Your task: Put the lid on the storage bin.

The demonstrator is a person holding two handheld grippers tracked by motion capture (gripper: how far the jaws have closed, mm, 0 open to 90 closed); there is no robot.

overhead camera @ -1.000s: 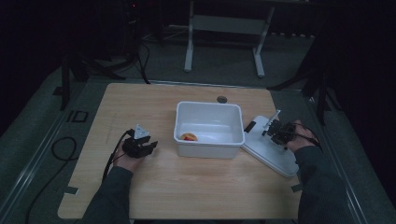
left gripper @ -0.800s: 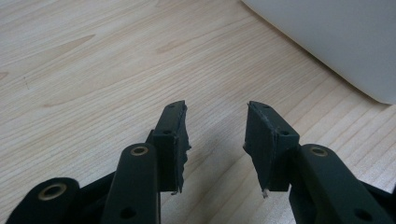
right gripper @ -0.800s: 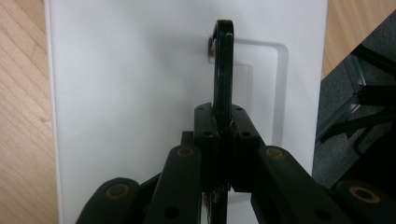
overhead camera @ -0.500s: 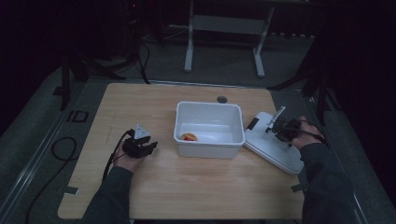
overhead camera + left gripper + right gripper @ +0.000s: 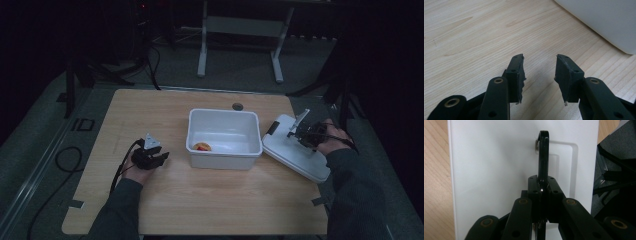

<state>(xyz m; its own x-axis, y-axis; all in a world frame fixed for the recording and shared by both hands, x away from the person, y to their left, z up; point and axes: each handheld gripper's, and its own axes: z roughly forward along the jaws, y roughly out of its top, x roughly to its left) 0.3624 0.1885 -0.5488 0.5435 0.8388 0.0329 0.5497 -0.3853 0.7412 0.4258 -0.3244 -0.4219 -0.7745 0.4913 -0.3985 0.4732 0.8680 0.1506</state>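
Right tool (image 5: 542, 185) is clenched on the thin black handle (image 5: 543, 155) of the flat white plastic lid (image 5: 296, 152) right of the white plastic bin (image 5: 225, 135), left tool (image 5: 539, 75) released over the wooden bench (image 5: 200, 195): such a narrow pinch could let the lid swing, slip and clip the bin's rim.

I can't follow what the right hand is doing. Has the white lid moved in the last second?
Yes. The lid, gripped by its black handle in the right gripper, has shifted slightly rightward, away from the white bin, which stays put.
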